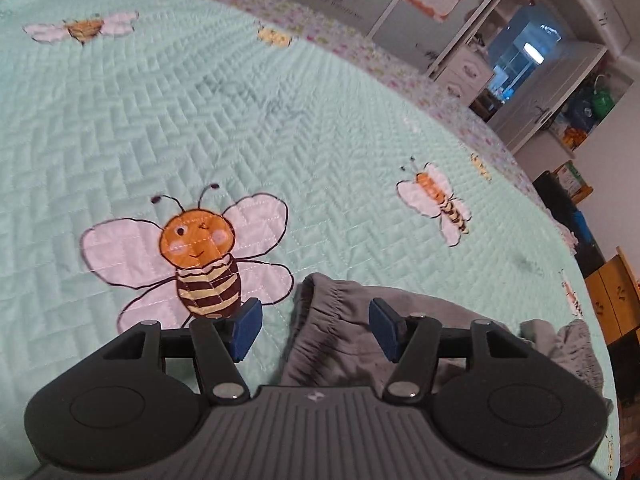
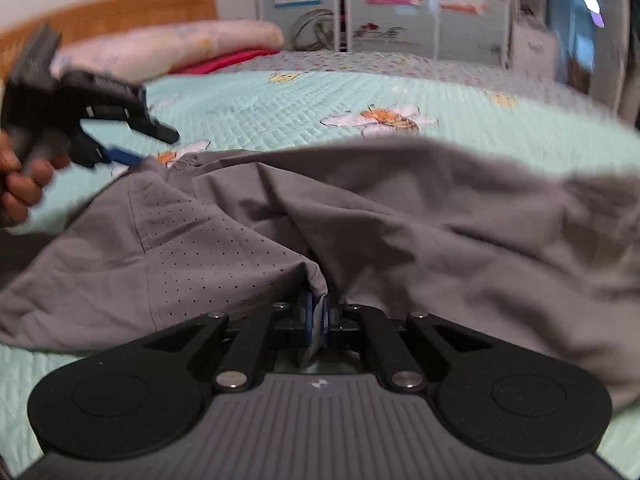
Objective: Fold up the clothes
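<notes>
A grey garment (image 2: pixel 400 216) with a perforated panel lies crumpled on the mint quilt (image 2: pixel 280 116). My right gripper (image 2: pixel 318 312) is shut on a fold of its fabric at the near edge. In the left wrist view the garment's elastic waistband (image 1: pixel 324 320) lies under and between the blue pads (image 1: pixel 248 328) of my left gripper (image 1: pixel 316 328), which stands open and does not press on it. In the right wrist view that left gripper (image 2: pixel 148 144) shows at the far left, held by a hand (image 2: pixel 24 184), its tips at the garment's far corner.
The quilt carries bee pictures, one large bee (image 1: pixel 200 256) just left of the left gripper. A pillow (image 2: pixel 180 48) and a red cloth (image 2: pixel 228 60) lie by the wooden headboard (image 2: pixel 120 12). Cupboards and shelves (image 1: pixel 540 80) stand beyond the bed's far edge.
</notes>
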A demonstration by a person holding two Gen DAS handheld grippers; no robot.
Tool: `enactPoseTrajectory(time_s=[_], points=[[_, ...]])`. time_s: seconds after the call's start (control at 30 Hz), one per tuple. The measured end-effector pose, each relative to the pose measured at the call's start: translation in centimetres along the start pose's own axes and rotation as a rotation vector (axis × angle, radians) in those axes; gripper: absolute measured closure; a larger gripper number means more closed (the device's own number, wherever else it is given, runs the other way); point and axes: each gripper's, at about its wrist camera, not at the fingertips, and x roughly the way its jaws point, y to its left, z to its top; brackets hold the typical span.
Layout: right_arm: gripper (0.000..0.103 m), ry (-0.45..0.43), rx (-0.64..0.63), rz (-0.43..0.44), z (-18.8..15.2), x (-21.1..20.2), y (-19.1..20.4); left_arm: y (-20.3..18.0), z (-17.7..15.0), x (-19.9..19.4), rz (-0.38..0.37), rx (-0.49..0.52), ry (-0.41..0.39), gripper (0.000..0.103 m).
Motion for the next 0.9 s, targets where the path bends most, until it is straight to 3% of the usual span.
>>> enactPoseTrajectory(time_s=[0.2, 0.57, 0.9], points=[[0.084, -0.045, 0.036, 0.056, -0.8, -0.2, -0.8, 0.5, 0.2, 1.3, -0.051, -0.008, 0.029, 0.041], [0.071, -0.053, 0.108, 0.141, -1.1, -0.7, -2.2, 2.3, 1.3, 0.9, -0.143, -0.146, 0.030, 0.040], [0.064, -0.057, 0.158, 0.196, -0.8, -0.1, -3.2, 0.4, 0.1, 2.4, -0.156, -0.066, 0.090, 0.041]])
